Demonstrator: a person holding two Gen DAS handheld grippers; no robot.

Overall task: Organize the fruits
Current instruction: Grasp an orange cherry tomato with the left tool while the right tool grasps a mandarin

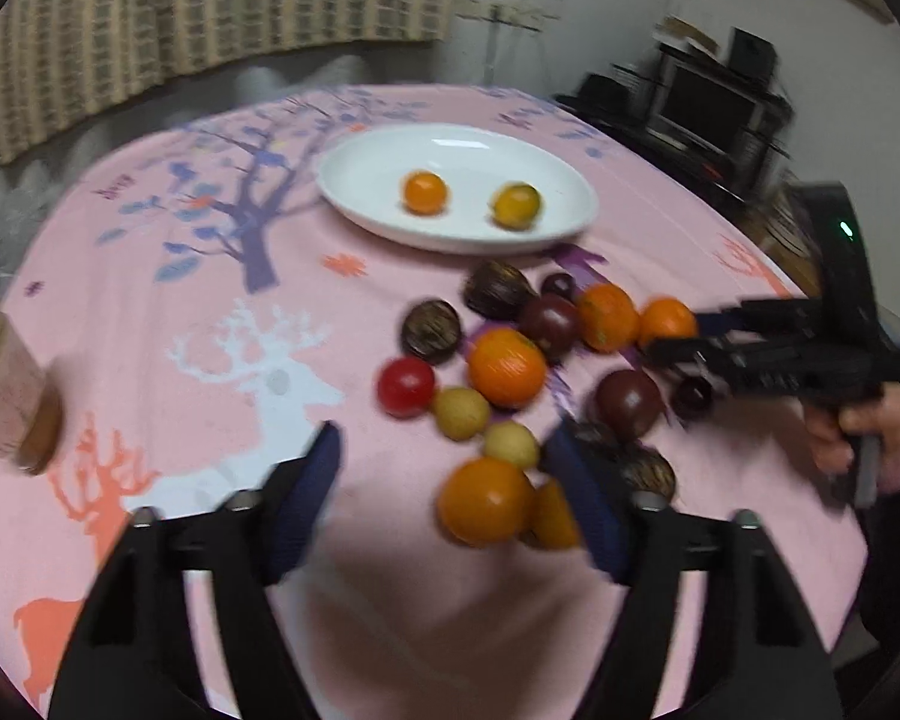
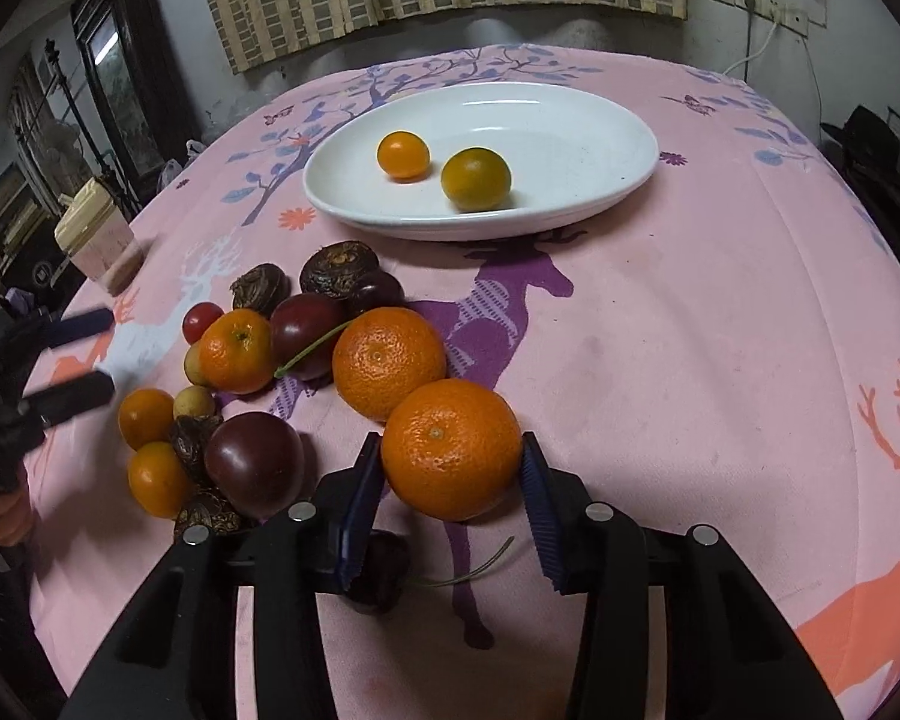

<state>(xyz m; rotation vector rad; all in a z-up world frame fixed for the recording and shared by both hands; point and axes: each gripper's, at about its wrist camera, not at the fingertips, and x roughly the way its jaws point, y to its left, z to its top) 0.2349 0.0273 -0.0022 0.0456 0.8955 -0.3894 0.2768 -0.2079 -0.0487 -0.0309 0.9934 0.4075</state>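
A white oval plate (image 1: 366, 210) (image 2: 600, 192) at the back of the pink table holds two small kumquats (image 2: 403, 155) (image 2: 475, 177). A pile of loose fruit lies in front of it: oranges, dark tomatoes, a red cherry tomato (image 1: 406, 386), longans and water chestnuts. My right gripper (image 2: 453, 459) has its blue pads on both sides of a large orange (image 2: 450, 450) that rests on the cloth. My left gripper (image 1: 444, 438) is open and empty above the near edge of the pile, with a small orange (image 1: 486, 501) between its fingers.
A jar with a beige lid (image 2: 93, 234) (image 1: 0, 384) stands at the table's left edge. The pink cloth (image 2: 720, 330) is bare to the right of the pile. A dark cherry (image 2: 384, 564) lies under my right gripper. Dark shelves stand beyond the table.
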